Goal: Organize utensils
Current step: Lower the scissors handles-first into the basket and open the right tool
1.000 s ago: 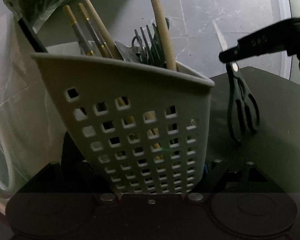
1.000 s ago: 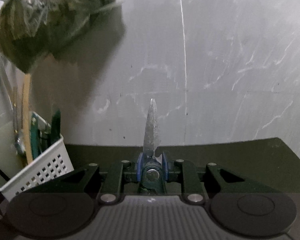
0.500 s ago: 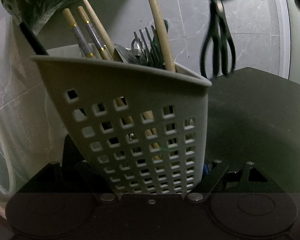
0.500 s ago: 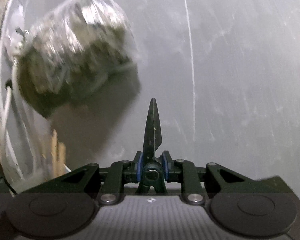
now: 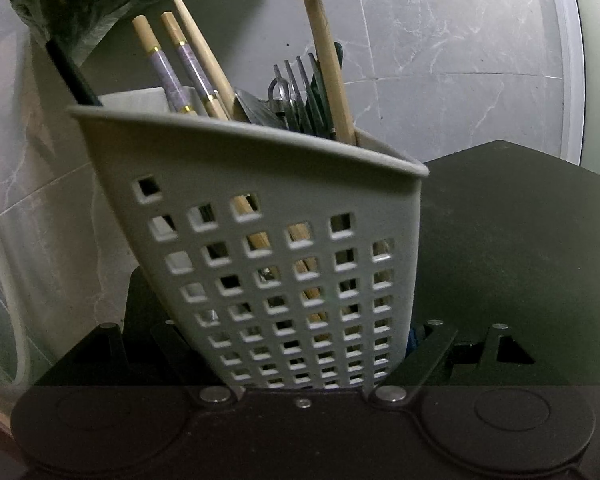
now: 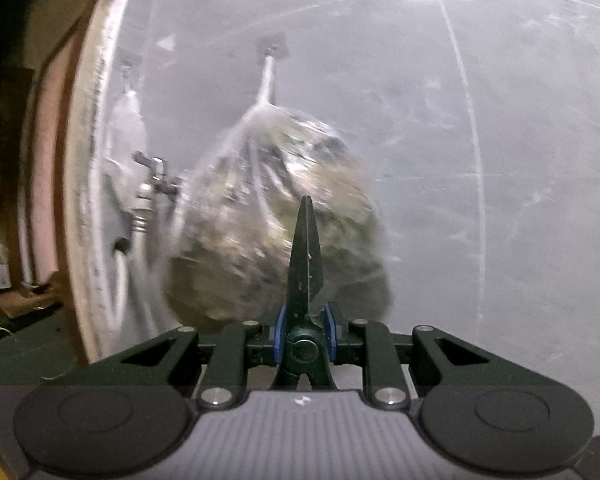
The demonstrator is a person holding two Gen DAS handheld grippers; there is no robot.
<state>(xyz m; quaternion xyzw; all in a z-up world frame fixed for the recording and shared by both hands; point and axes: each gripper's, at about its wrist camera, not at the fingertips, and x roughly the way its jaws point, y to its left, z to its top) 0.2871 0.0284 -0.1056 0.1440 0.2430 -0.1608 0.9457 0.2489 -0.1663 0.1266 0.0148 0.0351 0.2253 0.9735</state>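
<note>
A white basket (image 5: 268,216) full of chopsticks (image 5: 168,68) and forks (image 5: 296,84) sat clamped in the left gripper (image 5: 300,360). The right gripper (image 6: 302,340) squeezed scissors (image 6: 305,256), blades together, pointing at a bag (image 6: 260,208) far behind.

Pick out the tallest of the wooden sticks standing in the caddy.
The long bare wooden handle at the caddy's right end; it rises past the frame's top, above the gold-banded chopsticks.
</note>
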